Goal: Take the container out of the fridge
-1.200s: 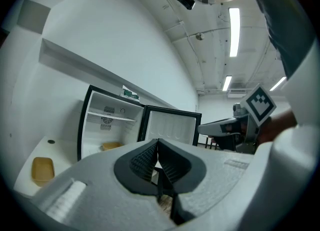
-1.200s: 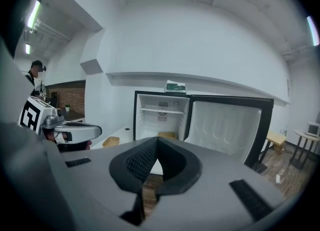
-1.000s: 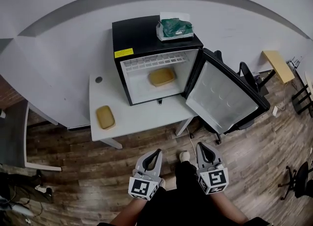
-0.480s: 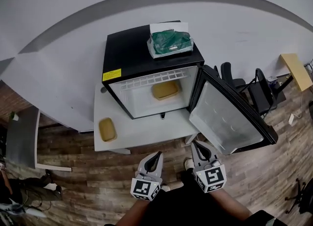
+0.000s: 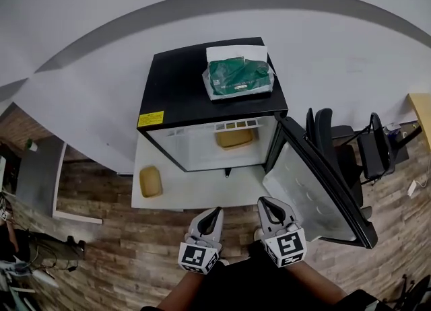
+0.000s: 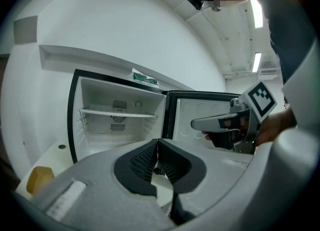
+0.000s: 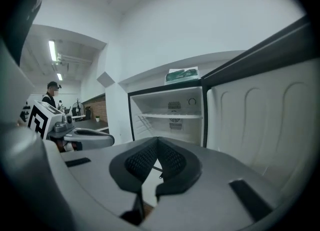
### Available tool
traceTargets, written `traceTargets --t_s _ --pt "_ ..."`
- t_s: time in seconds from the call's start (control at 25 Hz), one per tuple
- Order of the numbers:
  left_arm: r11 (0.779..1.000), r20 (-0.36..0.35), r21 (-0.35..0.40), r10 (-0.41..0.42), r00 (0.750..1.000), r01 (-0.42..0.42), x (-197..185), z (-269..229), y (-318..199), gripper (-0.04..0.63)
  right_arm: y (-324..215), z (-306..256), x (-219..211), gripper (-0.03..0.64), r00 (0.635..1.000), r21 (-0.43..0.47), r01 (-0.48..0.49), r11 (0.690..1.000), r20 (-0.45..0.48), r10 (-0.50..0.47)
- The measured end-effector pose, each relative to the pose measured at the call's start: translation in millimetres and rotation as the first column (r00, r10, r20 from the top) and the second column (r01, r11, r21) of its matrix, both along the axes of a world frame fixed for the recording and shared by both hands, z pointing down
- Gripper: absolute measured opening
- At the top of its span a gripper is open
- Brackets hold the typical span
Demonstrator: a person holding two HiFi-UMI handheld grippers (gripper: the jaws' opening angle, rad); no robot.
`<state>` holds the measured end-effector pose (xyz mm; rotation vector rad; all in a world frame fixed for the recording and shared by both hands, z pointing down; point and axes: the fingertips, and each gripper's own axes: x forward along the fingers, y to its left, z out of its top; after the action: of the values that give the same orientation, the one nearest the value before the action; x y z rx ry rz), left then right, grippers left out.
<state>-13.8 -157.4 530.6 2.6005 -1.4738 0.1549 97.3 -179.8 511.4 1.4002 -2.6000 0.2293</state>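
Head view, nearest the person: the left gripper (image 5: 215,211) and right gripper (image 5: 264,201) are held side by side over the wooden floor (image 5: 114,249), just short of the bench (image 5: 202,192), both pointing toward the fridge (image 5: 202,94).

Left gripper view: the left gripper (image 6: 158,144) has its jaws fully closed, pad against pad, with nothing between them. The right gripper (image 6: 222,123) appears at the right of this view, in front of the door liner.

Right gripper view: the right gripper (image 7: 157,143) is likewise closed, pads meeting, and carries nothing. The left gripper (image 7: 82,138) shows at the left edge.

On the bench, a tan second container (image 5: 150,182) lies near the left end, apart from the fridge.

The fridge stands on the bench with its door (image 5: 316,185) swung wide open to the right. The container (image 5: 234,139), tan and rounded, sits inside the compartment toward the back, untouched and well apart from both grippers. A wire shelf (image 7: 172,116) crosses the upper part of the compartment.

A green packet (image 5: 239,77) lies on the black fridge top, toward its right rear.

Beyond the door stands a dark office chair (image 5: 328,134).
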Motion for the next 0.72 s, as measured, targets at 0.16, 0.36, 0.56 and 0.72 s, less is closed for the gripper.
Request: traceTargets --t_s 0.16,0.36,0.56,0.72 --pt "0.998 0.021 -0.026 -0.050 0.999 0.051 1.4 8.0 -14.3 0.017 -15.7 1.3 0.6 -0.002 0.998 0.001 0.061 0.998 0.000 -0.061" --pt "0.994 0.038 -0.048 -0.092 0.995 0.094 4.1 17.5 -35.8 0.017 -34.7 0.3 7.4 -0.002 0.996 0.012 0.094 0.995 0.002 -0.094" --pt "0.994 0.064 -0.059 -0.084 0.994 0.088 7.5 31.8 -63.3 0.017 -41.4 10.5 4.2 -0.002 0.993 0.001 0.122 0.993 -0.007 -0.122" --pt "0.996 0.083 -0.087 -0.022 0.996 0.029 16.6 49.7 -95.1 0.017 -46.9 14.5 1.2 -0.002 0.994 -0.024 0.105 0.994 -0.003 -0.105"
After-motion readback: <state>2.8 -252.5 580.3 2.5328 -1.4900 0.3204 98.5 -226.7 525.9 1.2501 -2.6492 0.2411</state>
